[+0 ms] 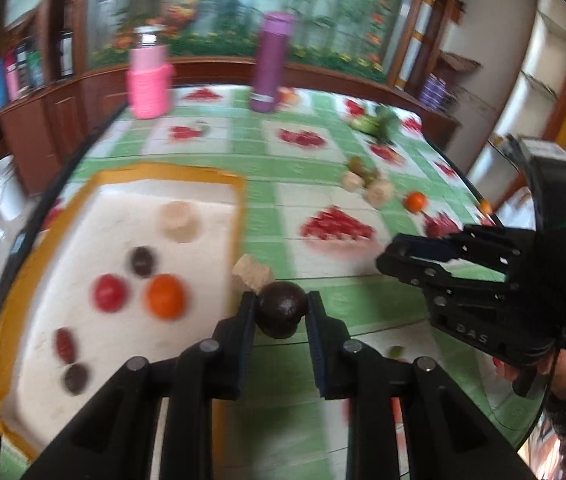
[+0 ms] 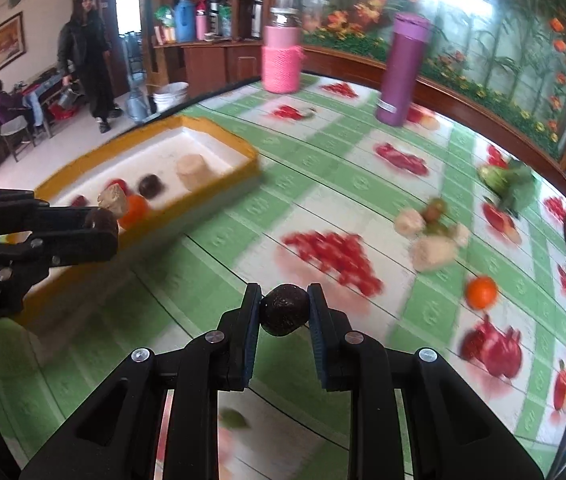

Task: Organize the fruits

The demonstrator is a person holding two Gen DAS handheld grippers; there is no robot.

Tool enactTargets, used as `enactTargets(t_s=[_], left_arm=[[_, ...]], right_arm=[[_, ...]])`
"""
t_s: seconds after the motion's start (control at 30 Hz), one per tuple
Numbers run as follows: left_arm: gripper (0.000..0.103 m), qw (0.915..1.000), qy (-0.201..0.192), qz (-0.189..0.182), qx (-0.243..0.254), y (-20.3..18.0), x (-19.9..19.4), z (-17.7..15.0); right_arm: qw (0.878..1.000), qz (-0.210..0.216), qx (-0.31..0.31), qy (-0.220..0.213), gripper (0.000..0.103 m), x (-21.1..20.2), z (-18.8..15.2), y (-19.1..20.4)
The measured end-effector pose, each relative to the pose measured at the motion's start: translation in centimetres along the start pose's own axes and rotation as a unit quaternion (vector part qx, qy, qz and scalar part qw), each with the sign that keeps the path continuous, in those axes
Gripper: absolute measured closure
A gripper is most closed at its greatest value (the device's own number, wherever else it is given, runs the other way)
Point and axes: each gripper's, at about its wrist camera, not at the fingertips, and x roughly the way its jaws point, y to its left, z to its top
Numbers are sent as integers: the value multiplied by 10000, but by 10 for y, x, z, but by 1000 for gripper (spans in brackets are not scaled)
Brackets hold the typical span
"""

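Note:
My left gripper [image 1: 281, 300] is shut on a dark round fruit [image 1: 282, 312], held above the tablecloth just right of the white tray with an orange rim [image 1: 239, 200]. In the tray lie an orange [image 1: 165, 295], a red fruit [image 1: 109, 293], dark fruits [image 1: 142, 261] and a beige piece [image 1: 179, 221]. My right gripper [image 2: 285, 292] is shut on another dark round fruit [image 2: 284, 310] above the table. It shows in the left wrist view [image 1: 387, 258] to the right. The left gripper shows in the right wrist view [image 2: 105, 230] near the tray [image 2: 219, 130].
A pink bottle [image 1: 149, 76] and a purple flask [image 1: 271, 62] stand at the far side. Loose beige pieces [image 2: 433, 252], an orange [image 2: 481, 292], a small green fruit [image 2: 435, 210] and a green vegetable [image 2: 503, 180] lie on the right. A person [image 2: 89, 52] stands beyond the table.

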Motion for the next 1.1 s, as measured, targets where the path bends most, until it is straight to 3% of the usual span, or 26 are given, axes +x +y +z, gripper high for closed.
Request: enactTargets(t_s=[0.2,0.5,0.63,0.87,1.1], left_arm=[[75,9928,825,-513,693,-60,54,11],[75,9856,1352,-246,989,-72,76,3],[75,9884,1203,-248,894,-70,69,6],[75,9966,427,-145,693,-63,31,16],[75,9995,140,-80,262,-39,14,15]], right_arm=[[9979,-419,422,248,80,-7,-31,-50],[9975,-332,591,200,80,-9,-48,-67],[9976,-280,612,136,80,-12,-47,-66],[9986,-262,439,-121,80,-25,-35,-51],[9993,-177,303,-125,80,-23,-22,-31]])
